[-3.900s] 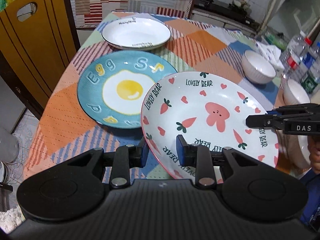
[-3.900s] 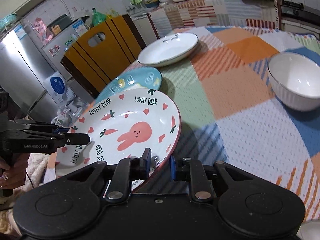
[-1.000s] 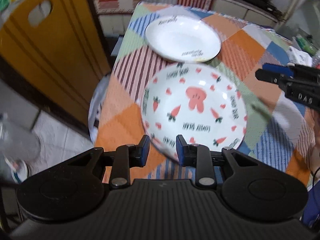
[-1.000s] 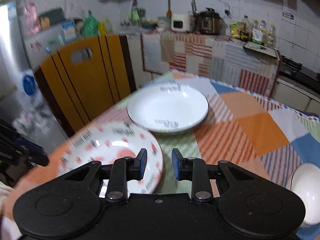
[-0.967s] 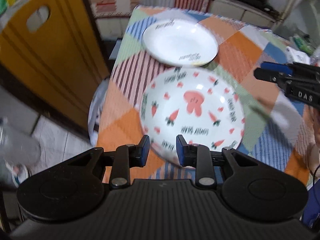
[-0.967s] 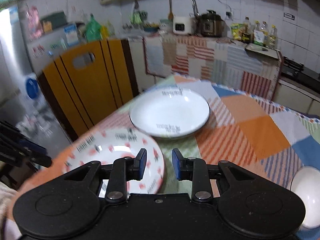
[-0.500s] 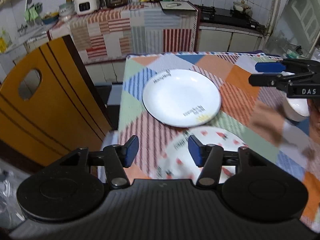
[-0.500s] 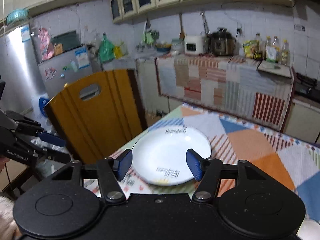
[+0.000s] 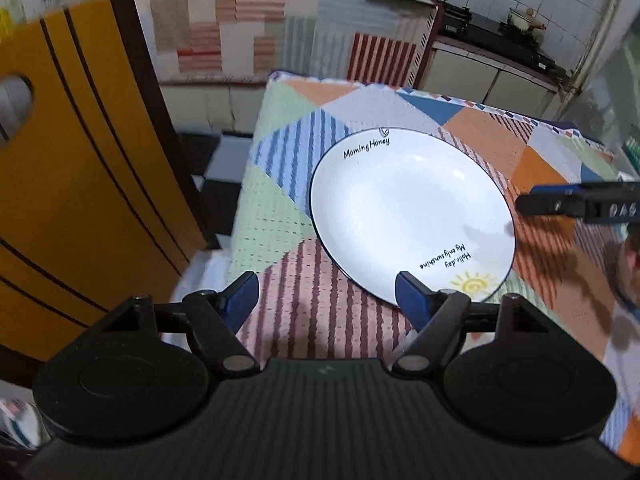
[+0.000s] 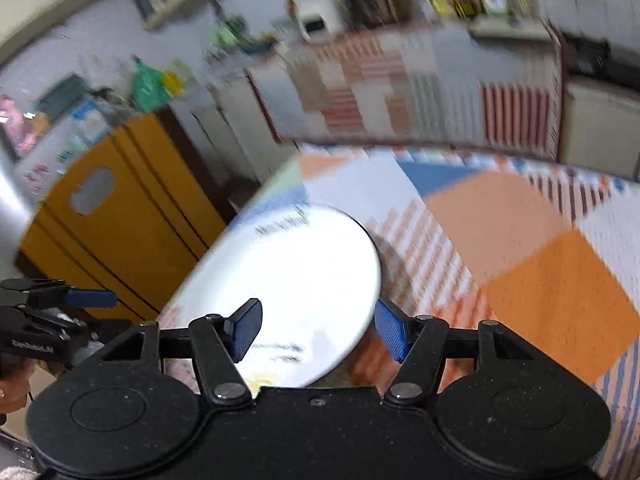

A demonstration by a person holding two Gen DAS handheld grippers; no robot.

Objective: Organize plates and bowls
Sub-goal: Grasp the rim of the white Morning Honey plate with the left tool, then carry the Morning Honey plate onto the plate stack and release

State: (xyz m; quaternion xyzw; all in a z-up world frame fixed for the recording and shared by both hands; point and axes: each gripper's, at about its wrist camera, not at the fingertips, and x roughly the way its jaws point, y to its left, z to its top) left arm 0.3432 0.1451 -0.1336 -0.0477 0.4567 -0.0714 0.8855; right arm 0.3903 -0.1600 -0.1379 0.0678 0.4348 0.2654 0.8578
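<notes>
ahead of the left claw, in the left wrist view, a white plate lies flat on the patchwork cloth near the table's far left corner. its jaws have just been opening; they stand wide and hold nothing. the plate's near rim sits just beyond and right of the gap, behind the right finger. the plate is round, so it has no long axis; its sun print faces the claw and "morning honey" lies on the far rim. the right claw reaches in from the right, its tip just beside the plate's right rim.

from the right wrist view, blurred, the plate lies ahead and left of the right claw. its jaws stand wide, empty, with the plate's right rim between them, untouched. by my reading both claws are about equally near, one to each side of the plate.
</notes>
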